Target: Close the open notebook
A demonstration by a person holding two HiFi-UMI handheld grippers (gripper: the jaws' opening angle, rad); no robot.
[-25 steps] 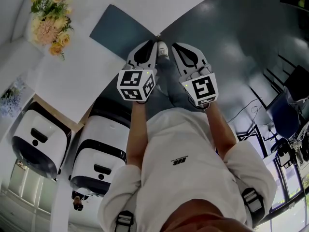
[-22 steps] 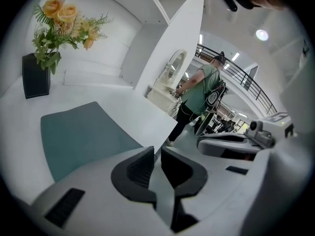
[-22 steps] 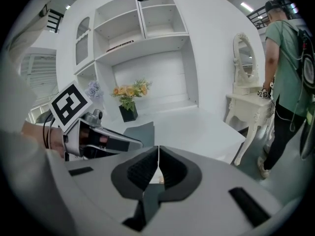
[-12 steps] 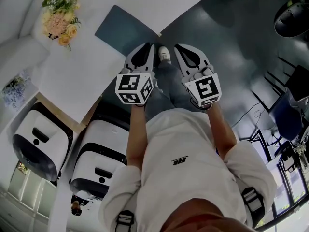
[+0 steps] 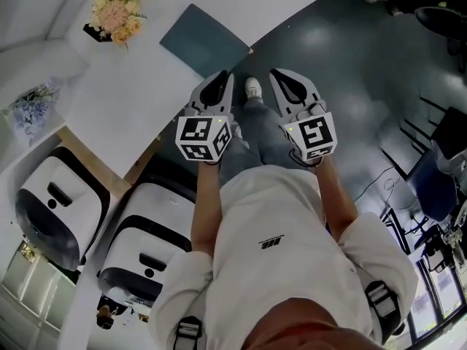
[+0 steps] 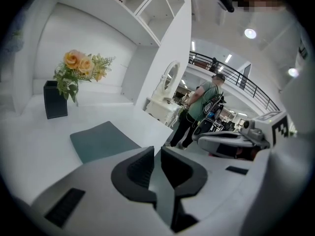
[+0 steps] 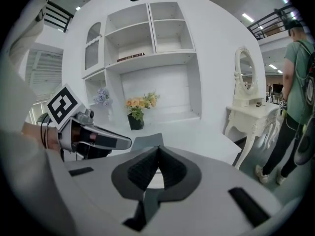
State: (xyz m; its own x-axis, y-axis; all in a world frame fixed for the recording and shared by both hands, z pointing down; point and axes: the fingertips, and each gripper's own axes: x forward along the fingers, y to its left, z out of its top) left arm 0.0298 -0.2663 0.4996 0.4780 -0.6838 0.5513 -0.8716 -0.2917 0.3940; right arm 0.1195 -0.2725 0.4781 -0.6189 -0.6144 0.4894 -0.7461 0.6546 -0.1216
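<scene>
The notebook (image 5: 205, 41) is a dark grey-blue rectangle lying flat on the white table (image 5: 124, 100), close to the table's corner; only its plain cover shows, no pages. It also shows in the left gripper view (image 6: 101, 140) and, partly behind the jaws, in the right gripper view (image 7: 147, 141). My left gripper (image 5: 226, 76) hangs off the table edge just short of the notebook, shut and holding nothing (image 6: 157, 150). My right gripper (image 5: 277, 73) is beside it over the dark floor, also shut and holding nothing (image 7: 157, 149).
A dark vase of flowers (image 5: 117, 9) stands at the table's back. Two white machines (image 5: 51, 203) sit on the floor to the left. A person in a green shirt (image 6: 202, 107) stands beyond, near a white dressing table (image 7: 251, 109). White shelves (image 7: 147, 38) rise behind the table.
In the head view the table, notebook and flowers have slid to the right and the notebook sits nearer the left gripper's tip. Both grippers stay side by side, shut.
</scene>
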